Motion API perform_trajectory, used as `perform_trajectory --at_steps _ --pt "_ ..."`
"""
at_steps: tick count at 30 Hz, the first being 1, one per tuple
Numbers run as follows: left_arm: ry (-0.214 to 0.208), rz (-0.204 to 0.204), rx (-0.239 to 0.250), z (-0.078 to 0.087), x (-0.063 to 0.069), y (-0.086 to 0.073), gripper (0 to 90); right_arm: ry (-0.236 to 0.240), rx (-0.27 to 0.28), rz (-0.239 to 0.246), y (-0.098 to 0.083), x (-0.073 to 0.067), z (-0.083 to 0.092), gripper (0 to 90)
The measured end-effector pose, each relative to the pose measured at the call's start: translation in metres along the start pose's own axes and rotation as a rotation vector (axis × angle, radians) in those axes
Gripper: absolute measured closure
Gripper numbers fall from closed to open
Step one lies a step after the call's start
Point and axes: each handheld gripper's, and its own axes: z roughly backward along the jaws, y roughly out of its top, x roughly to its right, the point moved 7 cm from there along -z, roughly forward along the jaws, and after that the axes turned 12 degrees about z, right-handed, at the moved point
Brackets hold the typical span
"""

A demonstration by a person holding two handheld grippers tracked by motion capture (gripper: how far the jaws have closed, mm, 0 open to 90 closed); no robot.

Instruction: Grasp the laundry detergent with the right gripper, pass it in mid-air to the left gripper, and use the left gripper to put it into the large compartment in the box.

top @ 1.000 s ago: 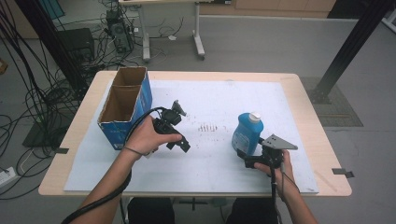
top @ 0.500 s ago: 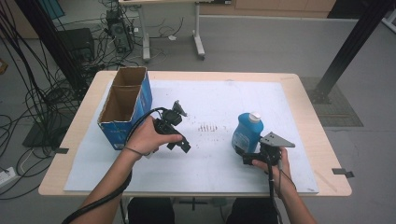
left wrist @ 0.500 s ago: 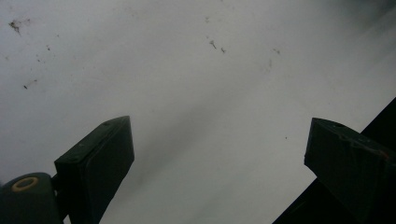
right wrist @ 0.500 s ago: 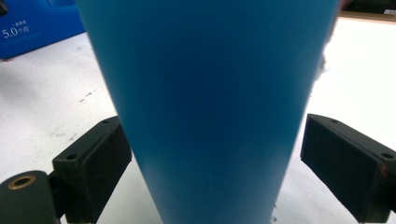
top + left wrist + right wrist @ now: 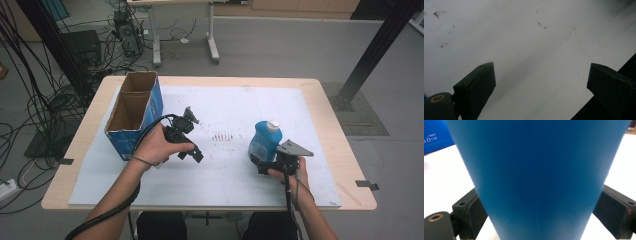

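here, right gripper (image 5: 260, 165) clamping blue bottle (image 5: 264, 140)

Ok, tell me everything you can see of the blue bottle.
The blue bottle has a white cap and looks like smooth plastic, with a pale label patch on its front. It stands about upright on the white sheet, right of centre. The right gripper has its lower body between its jaws, which sit against both sides in the right gripper view.

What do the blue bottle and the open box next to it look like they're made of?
The blue bottle looks like smooth, opaque plastic with a soft sheen and a white cap. The open box looks like cardboard: raw brown inside and on its flaps, with a printed blue outer face, probably slightly glossy.
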Motion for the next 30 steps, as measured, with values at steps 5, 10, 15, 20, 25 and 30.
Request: perform_trajectory --at_steps 5,10,15,20,25,30 --pt "-0.002 0.001 -0.001 -0.0006 -0.0007 -0.0003 8.6 -0.002 0.004 0.003 0.0023 0.0006 -0.0004 8.1" --pt "-0.002 0.001 0.001 -0.0011 -0.0007 -0.0005 8.6 0.001 0.003 0.004 0.0024 0.0003 -0.0004 8.1" --pt "0.0 0.0 0.001 -0.0006 -0.0009 -0.0004 8.6 0.004 0.002 0.005 0.0022 -0.0004 0.0001 8.1" --pt "0.0 -0.002 0.003 0.0002 0.0006 -0.0001 8.6 0.001 0.005 0.001 0.0023 0.0008 0.0012 8.1" --pt "0.006 -0.006 0.004 0.0004 0.0019 0.0002 8.6 -0.001 0.006 0.001 0.0022 0.0015 0.0018 8.1" --pt "0.007 -0.007 0.005 0.0015 0.0022 0.001 8.7 0.0 0.011 0.0 0.003 0.0013 0.0026 8.1"
